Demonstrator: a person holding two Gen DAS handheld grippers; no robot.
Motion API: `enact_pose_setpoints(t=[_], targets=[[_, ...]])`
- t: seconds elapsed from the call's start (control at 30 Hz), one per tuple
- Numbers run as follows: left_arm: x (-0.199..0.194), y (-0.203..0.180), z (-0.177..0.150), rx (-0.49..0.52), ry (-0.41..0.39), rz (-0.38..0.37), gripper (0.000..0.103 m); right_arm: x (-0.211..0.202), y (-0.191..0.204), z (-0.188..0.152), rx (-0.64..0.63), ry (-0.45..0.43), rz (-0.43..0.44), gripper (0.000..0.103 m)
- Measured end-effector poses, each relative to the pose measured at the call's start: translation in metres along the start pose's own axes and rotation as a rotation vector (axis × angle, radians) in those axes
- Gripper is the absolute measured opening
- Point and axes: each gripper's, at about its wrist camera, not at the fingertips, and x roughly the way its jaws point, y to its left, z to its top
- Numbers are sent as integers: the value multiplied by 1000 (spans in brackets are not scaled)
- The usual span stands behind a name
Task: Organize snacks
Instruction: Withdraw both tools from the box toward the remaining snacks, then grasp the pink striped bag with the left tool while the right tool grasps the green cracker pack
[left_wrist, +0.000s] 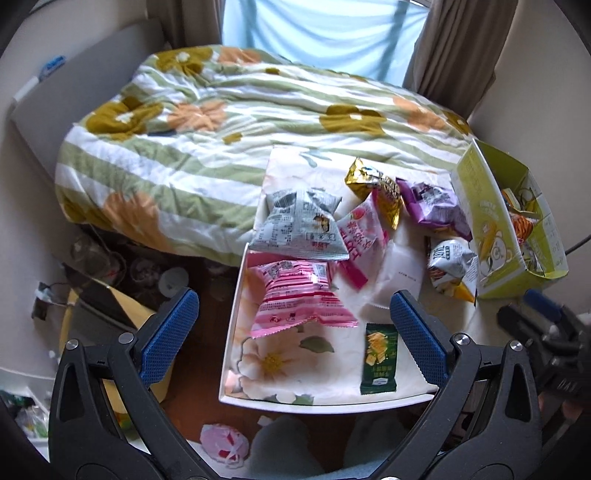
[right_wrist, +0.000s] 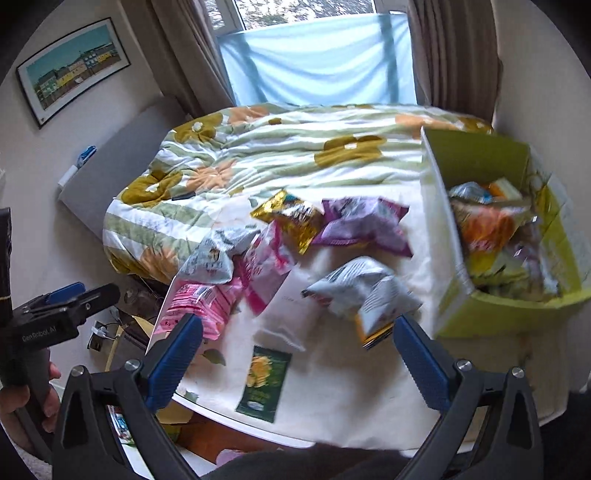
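Observation:
Several snack packets lie on a white floral table (left_wrist: 280, 373): a grey packet (left_wrist: 301, 225), a pink striped packet (left_wrist: 301, 295), a pink-white packet (left_wrist: 362, 232), a gold packet (left_wrist: 376, 188), a purple packet (left_wrist: 436, 205), a silver-yellow packet (left_wrist: 452, 264) and a small green packet (left_wrist: 378, 358). A yellow-green box (left_wrist: 491, 229) at the right holds more snacks. My left gripper (left_wrist: 295, 332) hangs open above the pink striped packet. My right gripper (right_wrist: 295, 354) is open above the green packet (right_wrist: 264, 382) and near the silver-yellow packet (right_wrist: 364, 291). The box (right_wrist: 480, 314) stands right of it.
A bed with a flowered quilt (left_wrist: 221, 140) lies behind the table, under a curtained window (right_wrist: 317, 59). Clutter and a yellow object (left_wrist: 92, 317) sit on the floor at the left. A framed picture (right_wrist: 70, 70) hangs on the left wall. A hand (right_wrist: 22, 398) holds the left gripper's handle.

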Motion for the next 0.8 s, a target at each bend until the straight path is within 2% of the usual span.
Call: enact_pose_setpoints(t=[0.17, 0.3, 0.53, 0.7, 0.8], targets=[[48, 5, 3, 17, 79, -15, 102, 39, 24, -22, 41, 60, -53, 103], [77, 5, 1, 8, 114, -41, 102, 65, 37, -40, 19, 116, -101, 102], [125, -2, -3, 15, 171, -43, 102, 107, 38, -61, 6, 182, -95, 102], [144, -9, -2, 35, 192, -25, 102, 116, 41, -68, -26, 191, -121, 102], [156, -11, -3, 43, 224, -13, 98, 120, 39, -71, -15, 214, -111, 97]])
